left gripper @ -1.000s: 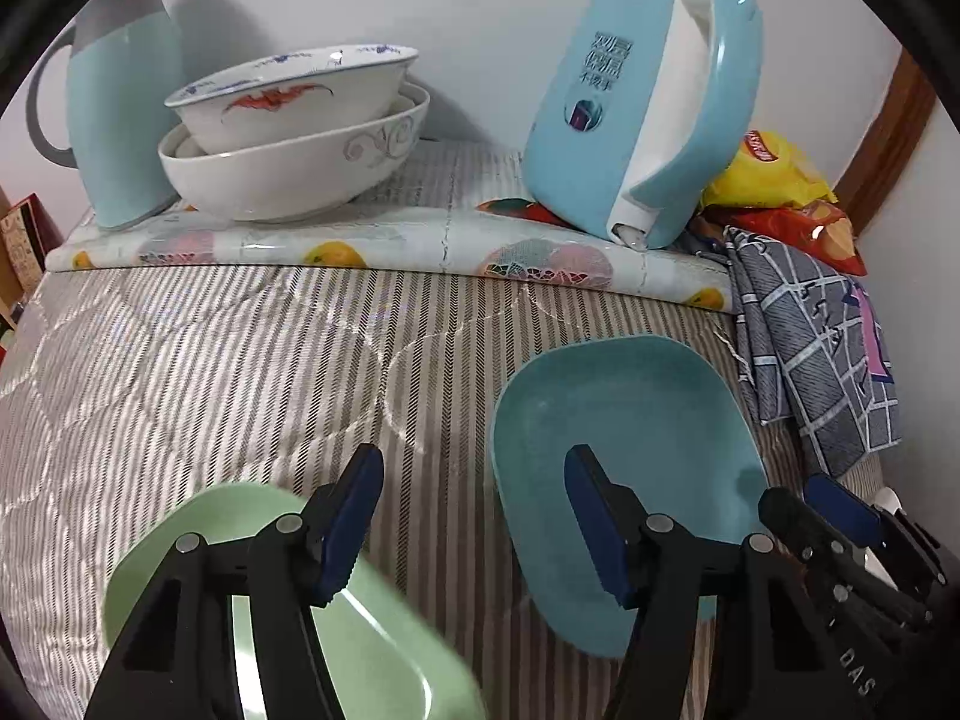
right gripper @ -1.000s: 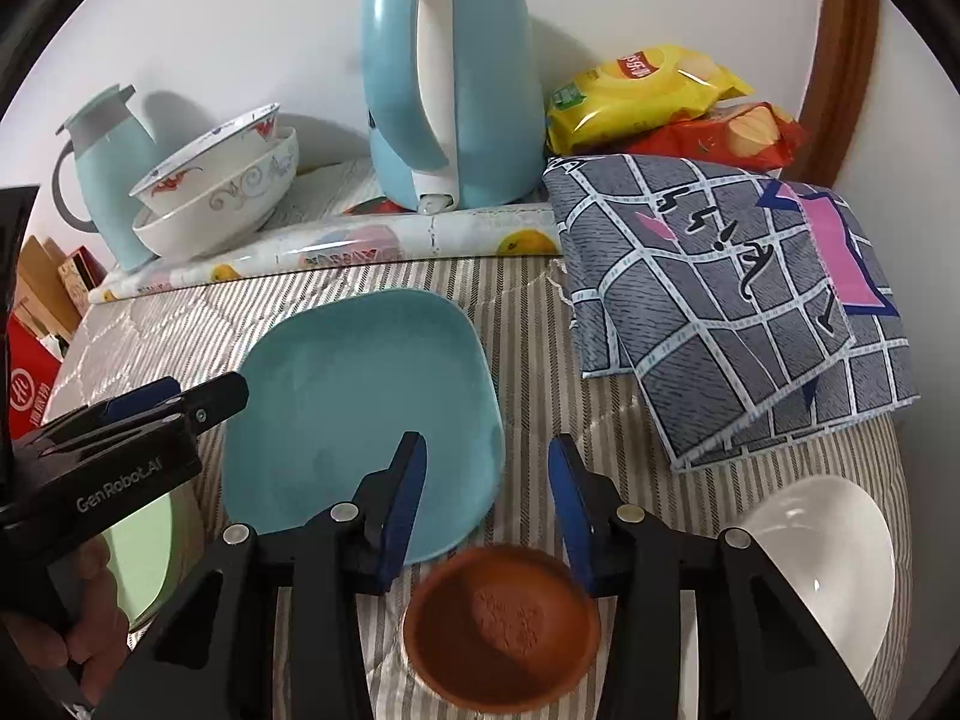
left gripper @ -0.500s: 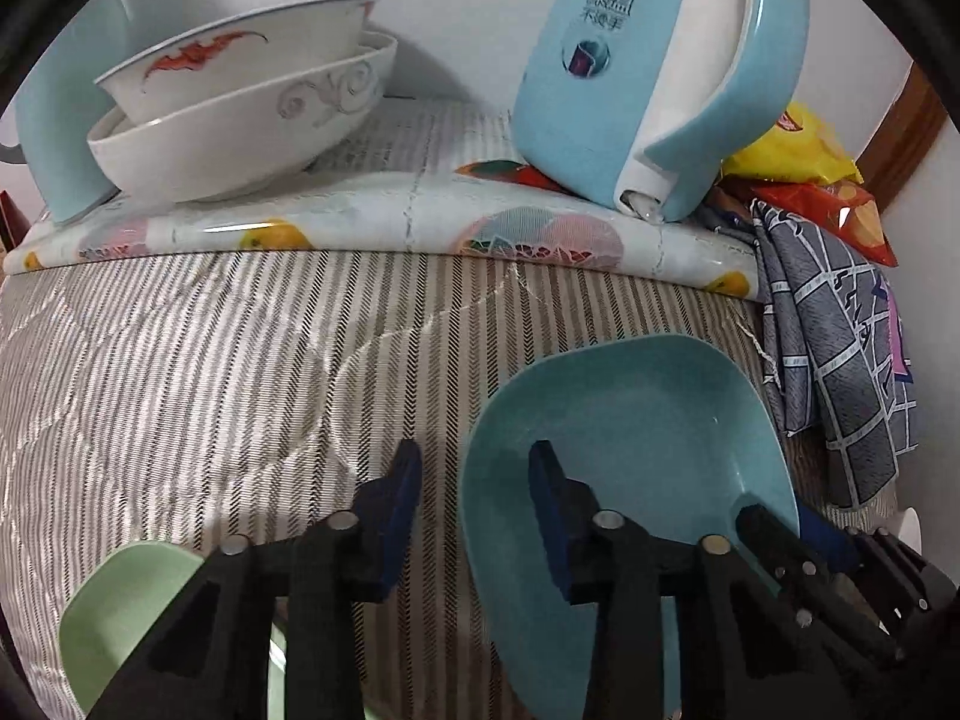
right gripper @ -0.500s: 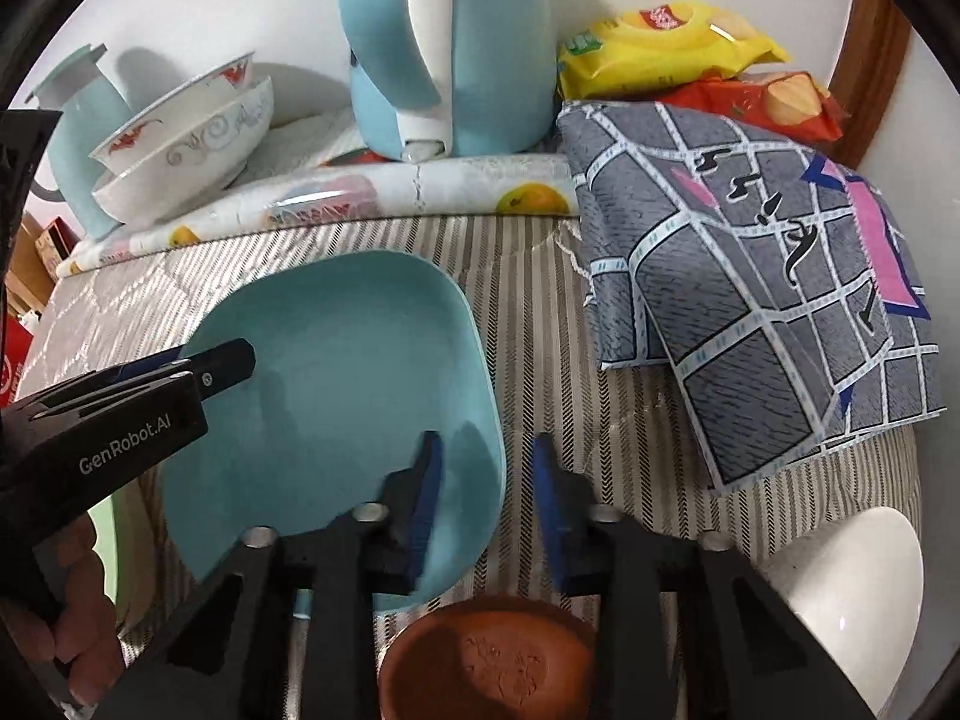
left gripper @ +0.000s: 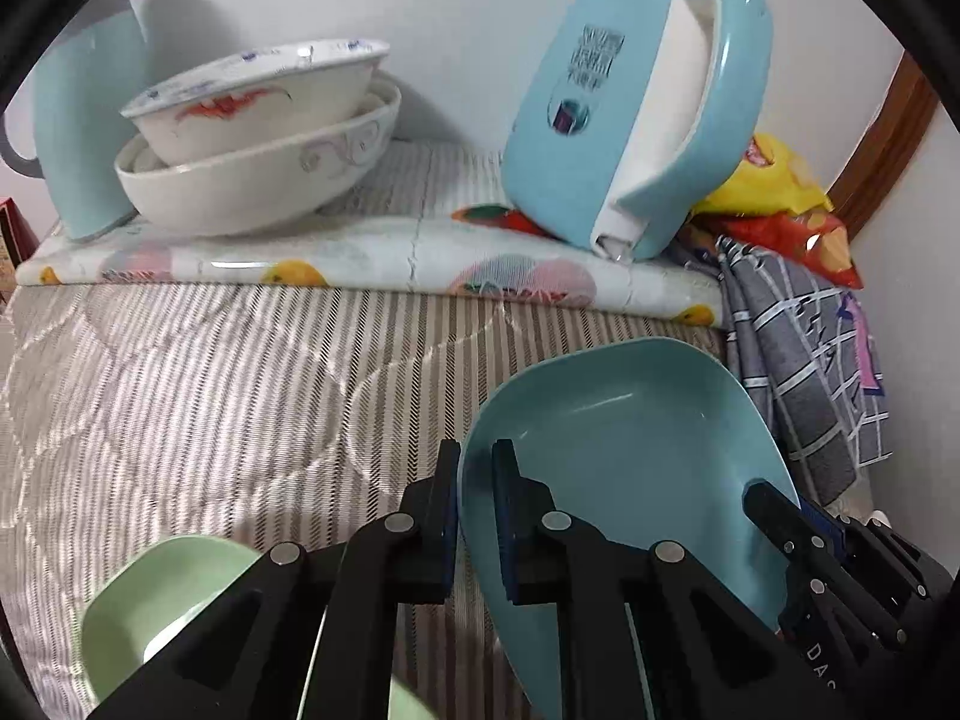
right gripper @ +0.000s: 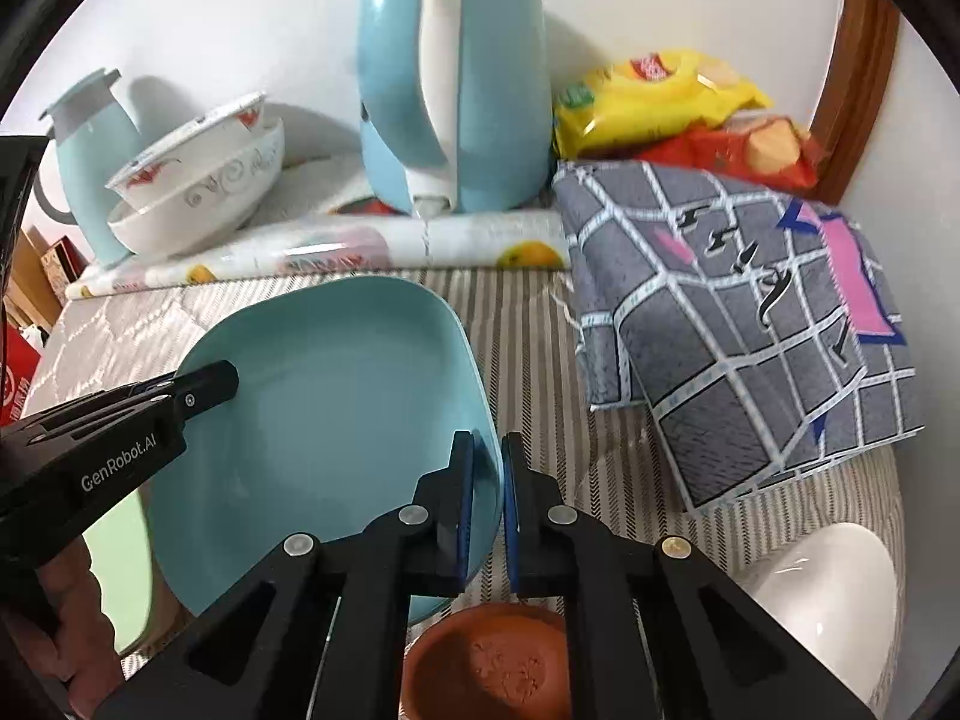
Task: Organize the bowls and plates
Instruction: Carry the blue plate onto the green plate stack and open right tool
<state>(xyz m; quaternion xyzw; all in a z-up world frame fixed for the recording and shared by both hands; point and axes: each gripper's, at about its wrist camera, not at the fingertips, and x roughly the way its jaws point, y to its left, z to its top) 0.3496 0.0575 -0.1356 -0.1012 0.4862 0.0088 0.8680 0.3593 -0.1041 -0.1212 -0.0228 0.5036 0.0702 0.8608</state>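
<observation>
A teal square plate (left gripper: 624, 456) lies tilted on the striped cloth, also in the right wrist view (right gripper: 336, 414). My left gripper (left gripper: 475, 468) is shut on its left rim; my right gripper (right gripper: 487, 468) is shut on its right rim. A pale green plate (left gripper: 150, 612) sits at the lower left, partly hidden by my left gripper. A brown bowl (right gripper: 498, 666) and a white bowl (right gripper: 834, 588) sit below and right of my right gripper. Two stacked white bowls (left gripper: 258, 138) stand at the back left.
A large blue kettle (left gripper: 636, 108) and a light blue jug (left gripper: 84, 132) stand on a fruit-print mat (left gripper: 372, 264) by the wall. A grey checked cloth (right gripper: 750, 324) and snack bags (right gripper: 660, 102) lie at the right.
Both grippers closed from open onto opposite rims of the teal plate, and its edge now sits raised and tilted. The left gripper moved right, away from the green plate.
</observation>
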